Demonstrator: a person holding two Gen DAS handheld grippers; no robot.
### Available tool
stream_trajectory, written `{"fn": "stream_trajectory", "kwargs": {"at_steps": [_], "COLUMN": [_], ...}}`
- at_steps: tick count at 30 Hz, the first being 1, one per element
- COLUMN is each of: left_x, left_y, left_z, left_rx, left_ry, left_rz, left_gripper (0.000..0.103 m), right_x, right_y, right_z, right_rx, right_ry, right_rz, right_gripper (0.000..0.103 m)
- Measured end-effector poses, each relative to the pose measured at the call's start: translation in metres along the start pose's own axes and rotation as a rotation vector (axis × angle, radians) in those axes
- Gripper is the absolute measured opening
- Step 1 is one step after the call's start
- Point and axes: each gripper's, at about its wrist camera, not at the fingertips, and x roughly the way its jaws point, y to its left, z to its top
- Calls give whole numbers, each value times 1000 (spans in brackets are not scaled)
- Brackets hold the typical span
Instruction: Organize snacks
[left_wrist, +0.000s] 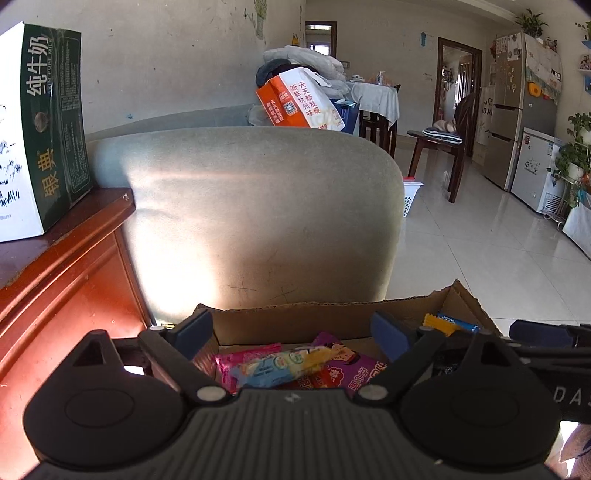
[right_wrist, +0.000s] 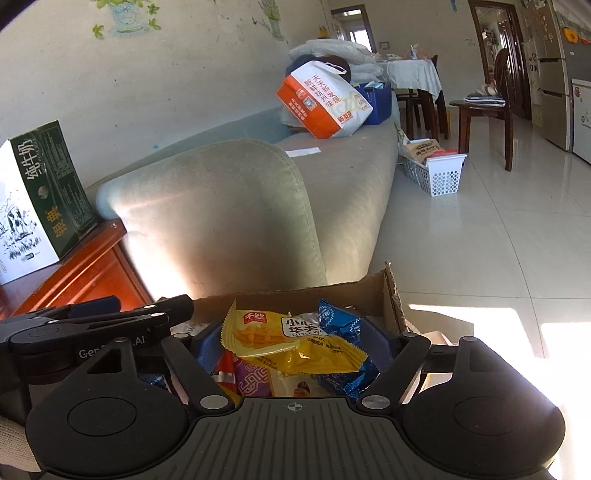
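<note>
Seen from the left wrist, the left tool (left_wrist: 295, 334) hangs wide open with nothing between its fingers, above a cardboard box (left_wrist: 295, 317) on the floor beside the sofa (left_wrist: 258, 206), over pink and purple snack packets (left_wrist: 295, 363). From the right wrist, the right tool (right_wrist: 291, 349) spreads around a yellow snack packet (right_wrist: 291, 341) atop the pile; whether it grips, I cannot tell.

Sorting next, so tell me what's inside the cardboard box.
The brown cardboard box holds a yellow snack packet lying over blue wrappers, plus purple and pink packets. Whatever lies underneath is covered.
</note>
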Motion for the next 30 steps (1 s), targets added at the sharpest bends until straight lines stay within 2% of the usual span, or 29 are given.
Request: {"fn": "stream_trajectory", "kwargs": {"at_steps": [3, 9, 21, 30], "left_x": [-6, -13, -26, -28], "left_y": [1, -2, -7, -4], "left_z": [4, 5, -13, -22], "left_rx": [-4, 6, 30, 23], "left_ry": [7, 81, 187, 260], "left_rz": [38, 119, 192, 216], "left_gripper": [101, 101, 101, 101], "right_x": [-5, -11, -17, -20], "right_y": [-2, 3, 3, -6], "right_z": [1, -2, -4, -7], "right_rx": [-7, -48, -42, -2], "right_ry": [0, 41, 140, 198], "right_rz": [1, -36, -103, -151], "right_gripper": [81, 86, 94, 95]}}
